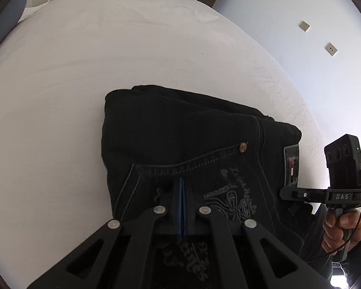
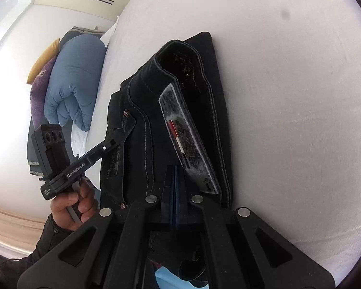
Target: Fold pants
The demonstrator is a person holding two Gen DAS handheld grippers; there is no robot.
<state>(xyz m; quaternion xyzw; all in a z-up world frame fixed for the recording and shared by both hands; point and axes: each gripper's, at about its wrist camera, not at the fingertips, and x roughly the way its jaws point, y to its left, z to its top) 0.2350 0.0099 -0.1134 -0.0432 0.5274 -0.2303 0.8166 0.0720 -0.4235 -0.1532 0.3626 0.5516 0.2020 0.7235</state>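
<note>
1. Fingers of left gripper (image 1: 182, 187) pressed together, blue pads touching, nothing between, over the back pocket (image 1: 180, 192).
2. Right gripper (image 2: 174, 175) fingers likewise closed, empty, beside the waistband patch (image 2: 187, 142).
3. Black pants (image 1: 192, 144) folded, on white bed (image 1: 108, 60), 6 o'clock.

So it's a bed (image 1: 84, 60) with a plain white sheet, a bit wrinkly. Only thing lying right on it is the folded black pants (image 1: 180, 132), nearer one edge.
</note>
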